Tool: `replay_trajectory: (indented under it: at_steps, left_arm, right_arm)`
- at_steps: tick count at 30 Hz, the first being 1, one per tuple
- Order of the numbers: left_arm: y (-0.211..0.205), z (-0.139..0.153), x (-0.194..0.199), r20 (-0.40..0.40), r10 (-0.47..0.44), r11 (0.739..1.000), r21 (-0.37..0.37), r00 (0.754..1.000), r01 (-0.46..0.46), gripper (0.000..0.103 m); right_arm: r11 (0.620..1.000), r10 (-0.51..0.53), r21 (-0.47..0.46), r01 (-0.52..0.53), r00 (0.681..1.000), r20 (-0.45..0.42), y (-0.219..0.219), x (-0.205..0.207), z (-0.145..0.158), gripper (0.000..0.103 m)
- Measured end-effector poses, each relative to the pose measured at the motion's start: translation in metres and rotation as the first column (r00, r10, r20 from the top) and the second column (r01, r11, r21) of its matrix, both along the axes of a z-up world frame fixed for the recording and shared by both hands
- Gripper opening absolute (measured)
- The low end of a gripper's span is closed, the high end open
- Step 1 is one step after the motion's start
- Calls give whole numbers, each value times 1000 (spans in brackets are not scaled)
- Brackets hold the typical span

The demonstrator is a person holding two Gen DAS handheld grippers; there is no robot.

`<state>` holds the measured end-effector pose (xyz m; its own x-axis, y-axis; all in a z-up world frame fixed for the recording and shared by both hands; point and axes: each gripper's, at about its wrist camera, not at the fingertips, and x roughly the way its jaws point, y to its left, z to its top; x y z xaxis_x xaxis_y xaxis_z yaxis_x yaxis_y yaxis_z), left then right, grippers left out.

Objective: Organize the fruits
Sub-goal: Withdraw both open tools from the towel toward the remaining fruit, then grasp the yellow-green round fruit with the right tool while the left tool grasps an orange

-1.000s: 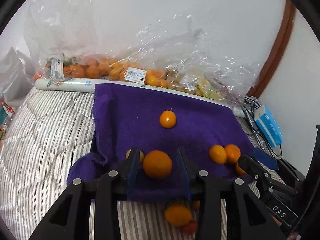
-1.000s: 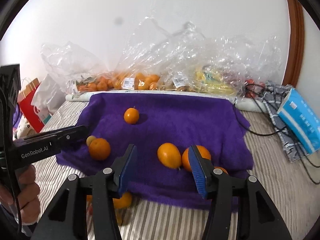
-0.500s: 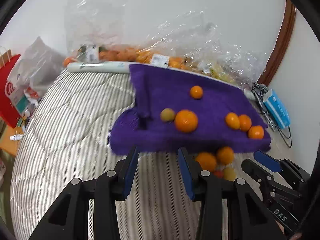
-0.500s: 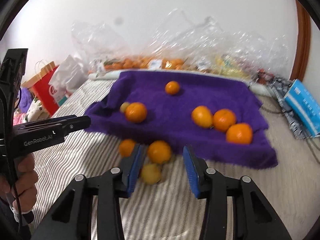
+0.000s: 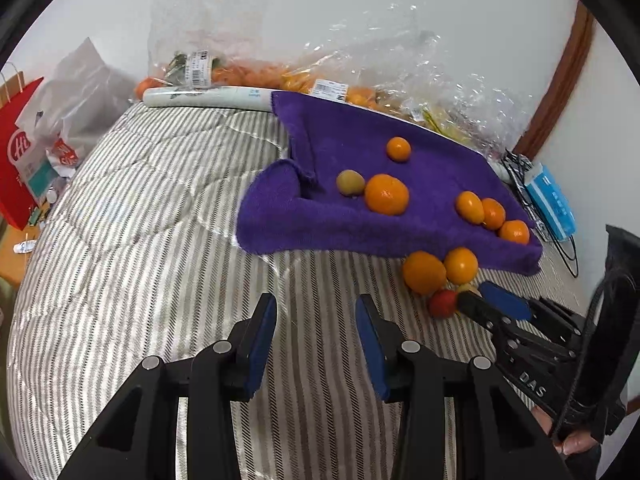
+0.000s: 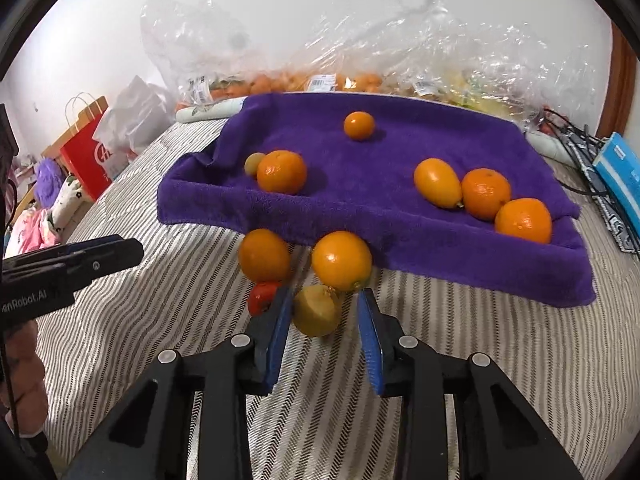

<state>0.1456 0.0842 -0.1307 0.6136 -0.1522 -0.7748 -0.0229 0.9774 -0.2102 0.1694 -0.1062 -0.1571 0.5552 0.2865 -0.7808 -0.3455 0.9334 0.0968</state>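
On striped bed [image 6: 460, 340], just off purple towel's [image 6: 400, 152] front edge, R gripper [image 6: 325, 314] had yellow fruit [image 6: 316, 310] btwn its fingers, jaws just closing, left pad touching it, right pad w/ small gap. 2 oranges [image 6: 342, 260] + red fruit [image 6: 262, 296] adjacent. L gripper [image 5: 316, 332] fingers slightly spread, empty, over bare bed. 6 more fruits on towel.

Home bedroom, striped quilted mattress [image 5: 160, 240], shopping bags [image 5: 20, 152] beside it
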Motion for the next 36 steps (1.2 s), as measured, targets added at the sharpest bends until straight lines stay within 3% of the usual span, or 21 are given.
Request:
replay_trajectory:
  at_steps: [3,4,10,18,23,30,36]
  left_arm:
    - [-8,-2,0,3,-21,1000,3,1000,21,39]
    - [-12,-3,1,3,-27,1000,1,1000,27,39]
    - [-34,-1,9,25,-81,997,-10,996,81,39]
    - [-54,-2,33,23,-113,993,-43,993,114,37]
    - [-54,-11,49,-15,-125,983,-134,992,122,37]
    - [-67,-18,56,-32,-168,980,-114,985,163,37]
    - [-80,-27,61,-29,-173,980,-108,985,169,33]
  right_arm:
    - [1000,5,1,-5,1000,3,-2,-1,-1,32]
    - [1000,6,3,-6,1000,-7,-4,0,-2,26]
    - [1000,-10,-6,10,1000,-10,-20,-5,-1,26]
    - [998,-12,67,15,999,-37,-40,1,-6,27]
    - [997,9,77,-6,999,-47,-41,6,-10,28]
    - [1000,-7,7,7,1000,-2,-54,0,-8,27]
    - [997,-80,9,80,997,12,-83,-1,-3,27]
